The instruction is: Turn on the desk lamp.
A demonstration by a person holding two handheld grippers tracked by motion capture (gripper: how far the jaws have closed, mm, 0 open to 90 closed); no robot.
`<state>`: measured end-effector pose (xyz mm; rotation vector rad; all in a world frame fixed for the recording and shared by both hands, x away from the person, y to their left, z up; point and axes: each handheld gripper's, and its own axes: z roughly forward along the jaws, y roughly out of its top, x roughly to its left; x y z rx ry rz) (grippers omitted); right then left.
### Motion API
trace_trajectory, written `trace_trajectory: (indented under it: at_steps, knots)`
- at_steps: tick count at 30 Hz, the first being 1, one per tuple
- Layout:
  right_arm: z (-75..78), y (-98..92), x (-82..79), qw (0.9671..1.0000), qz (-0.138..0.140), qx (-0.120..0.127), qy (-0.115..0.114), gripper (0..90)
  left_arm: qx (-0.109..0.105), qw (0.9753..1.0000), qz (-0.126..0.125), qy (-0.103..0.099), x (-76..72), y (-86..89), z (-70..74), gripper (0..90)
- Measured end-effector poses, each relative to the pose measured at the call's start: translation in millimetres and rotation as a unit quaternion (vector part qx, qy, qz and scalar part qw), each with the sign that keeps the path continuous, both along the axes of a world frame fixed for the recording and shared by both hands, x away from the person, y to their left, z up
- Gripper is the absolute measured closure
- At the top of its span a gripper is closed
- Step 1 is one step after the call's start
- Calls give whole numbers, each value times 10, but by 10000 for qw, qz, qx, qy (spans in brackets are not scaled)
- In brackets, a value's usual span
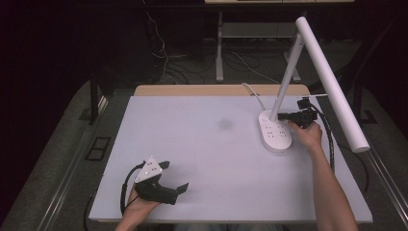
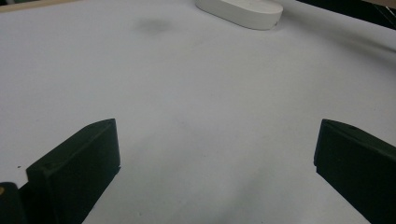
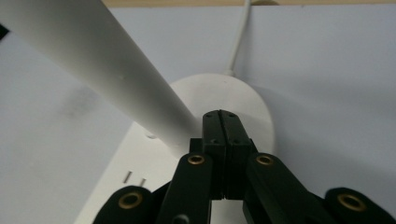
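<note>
2 jaws of the right gripper (image 1: 285, 116) are pressed together, empty, tips over the desk lamp's base (image 1: 274, 134) beside its stem (image 1: 287, 72); the left gripper (image 1: 174, 177), spread wide, rests well apart, near the table (image 1: 202, 144) edge.

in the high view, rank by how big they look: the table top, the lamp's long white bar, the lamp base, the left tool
1. table top
2. lamp's long white bar, though it sits nearer the camera
3. lamp base and left tool: look about alike, so unranked
</note>
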<state>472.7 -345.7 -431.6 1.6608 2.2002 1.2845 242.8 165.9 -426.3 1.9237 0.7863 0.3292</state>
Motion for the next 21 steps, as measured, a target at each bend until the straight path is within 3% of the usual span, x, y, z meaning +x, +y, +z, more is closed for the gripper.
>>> trace_trajectory:
  at_steps: [2,9,21]
  knots:
    - [4,2,5,10000,37,19,-3,896,19,10000,3,4,3,-4,-4,0]
    - [78,28,-33,9996,-1,-295,12,896,-5,10000,56,10,2,10,-2,0]
    - [324,-63,-192,9993,-29,-348,-139,896,-80,9999,99,-6,-4,27,4,0]
